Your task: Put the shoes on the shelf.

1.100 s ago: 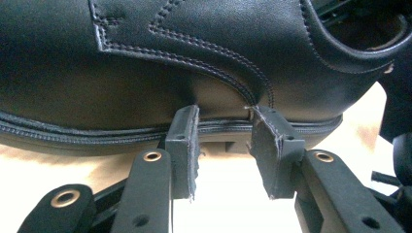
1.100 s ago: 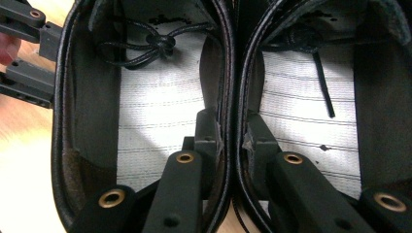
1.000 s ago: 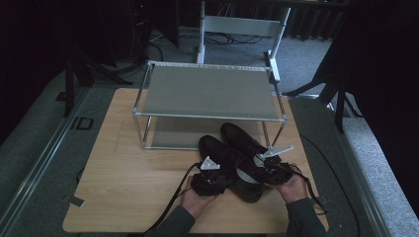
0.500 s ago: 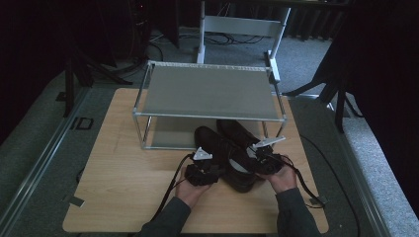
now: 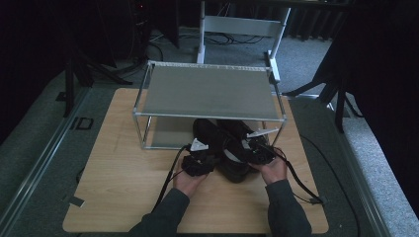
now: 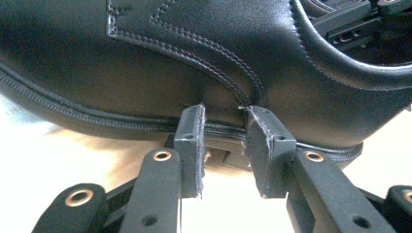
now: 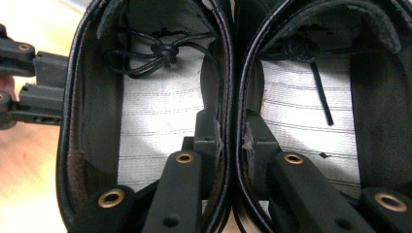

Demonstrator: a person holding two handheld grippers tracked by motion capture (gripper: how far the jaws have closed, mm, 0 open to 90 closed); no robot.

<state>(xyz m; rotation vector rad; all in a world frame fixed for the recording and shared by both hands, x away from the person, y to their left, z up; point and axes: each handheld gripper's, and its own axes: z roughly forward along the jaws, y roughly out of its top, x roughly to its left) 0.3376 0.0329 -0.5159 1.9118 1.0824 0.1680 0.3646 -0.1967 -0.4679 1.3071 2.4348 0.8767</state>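
The right gripper (image 7: 228, 133) clamps the touching inner walls of two black leather lace-up shoes (image 5: 230, 145), their toes under the grey metal shelf rack (image 5: 207, 91) on the wooden worktop (image 5: 118, 168). The left gripper (image 6: 223, 128), jaws just closing, presses against the left shoe's (image 6: 194, 63) outer side, gripping nothing.

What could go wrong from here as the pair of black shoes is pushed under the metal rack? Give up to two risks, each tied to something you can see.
1. The right gripper pinches both shoes' touching inner collars in one bite; either wall may slip free.
2. The left gripper only rests against the left shoe's side seam, so that shoe could swing and catch the rack's front leg.
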